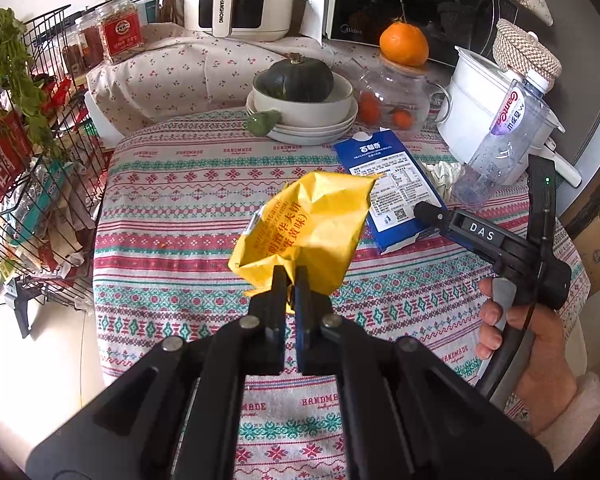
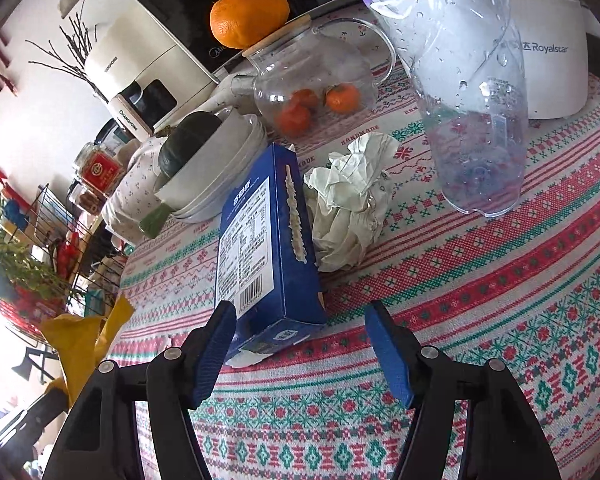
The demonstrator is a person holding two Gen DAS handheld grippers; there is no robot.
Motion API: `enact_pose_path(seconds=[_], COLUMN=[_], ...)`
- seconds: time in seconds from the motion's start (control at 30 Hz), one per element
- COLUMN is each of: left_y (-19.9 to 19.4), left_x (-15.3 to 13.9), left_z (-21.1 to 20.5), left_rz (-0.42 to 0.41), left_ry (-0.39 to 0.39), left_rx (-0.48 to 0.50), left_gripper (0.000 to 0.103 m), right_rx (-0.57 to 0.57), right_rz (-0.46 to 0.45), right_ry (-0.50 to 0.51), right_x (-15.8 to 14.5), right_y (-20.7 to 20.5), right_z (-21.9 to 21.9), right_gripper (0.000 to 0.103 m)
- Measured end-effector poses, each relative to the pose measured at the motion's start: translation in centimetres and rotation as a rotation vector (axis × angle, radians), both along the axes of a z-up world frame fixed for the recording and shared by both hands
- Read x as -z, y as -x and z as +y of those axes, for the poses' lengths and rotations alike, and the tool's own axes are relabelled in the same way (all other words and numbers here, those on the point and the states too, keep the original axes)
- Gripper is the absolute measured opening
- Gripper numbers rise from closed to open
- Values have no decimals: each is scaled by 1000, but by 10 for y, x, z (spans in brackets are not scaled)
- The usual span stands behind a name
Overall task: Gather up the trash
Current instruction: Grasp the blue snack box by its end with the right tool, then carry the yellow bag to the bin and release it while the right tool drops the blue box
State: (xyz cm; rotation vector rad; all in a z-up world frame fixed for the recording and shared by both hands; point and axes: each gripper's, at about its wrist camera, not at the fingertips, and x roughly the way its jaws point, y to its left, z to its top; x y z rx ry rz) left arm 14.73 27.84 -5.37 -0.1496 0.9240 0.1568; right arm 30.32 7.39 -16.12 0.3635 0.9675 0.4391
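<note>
Between my left gripper's (image 1: 289, 280) closed pads hangs the crumpled yellow snack wrapper (image 1: 306, 232), pinched at its lower edge and held up clear of the patterned red-and-green woven tablecloth (image 1: 172, 216). So one piece of trash is already in hand, and I judge the step now is picking up the second.

That second piece is the flat blue cardboard biscuit box (image 2: 260, 240), lying on the cloth with its near end just in front of my right gripper (image 2: 300, 344). Its jaws stand apart, the left pad close beside the box's near corner and the right pad well clear on the other side; nothing is pressed between them yet.

Just right of the box, touching or nearly touching its long side, lies a wad of crumpled white paper (image 2: 352, 208), and farther right stands a clear empty plastic bottle (image 2: 476, 120). Both look like trash to gather later.

Next I need to push the right gripper forward so the box's near end sits squarely between the pads, then close on its narrow sides. The box is light and may slide on the cloth, so I should come in low and straight, avoiding the paper wad.
</note>
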Motion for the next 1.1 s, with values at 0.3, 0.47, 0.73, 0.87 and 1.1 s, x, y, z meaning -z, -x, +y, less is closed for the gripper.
enact_pose_path(seconds=[0.3, 0.47, 0.73, 0.87, 1.1], left_y=[5, 10, 28, 36, 45], left_x=[-5, -19, -44, -52, -48], left_z=[-5, -24, -89, -127, -193], left_rz=[-10, -46, -124, -154, -165], left_ry=[-11, -22, -84, -114, -142], left_rx=[-10, 19, 132, 196, 321], left_gripper=[4, 4, 4, 4, 4], right_rx=[-95, -142, -139, -104, -7], right_rz=[-37, -113, -212, -253, -297], right_ry=[-99, -57, 12, 70, 162], right_x=[-29, -71, -137, -165, -193], right_y=[13, 48, 117, 154, 208], right_z=[7, -12, -82, -128, -214], right_gripper=[24, 24, 24, 24, 24])
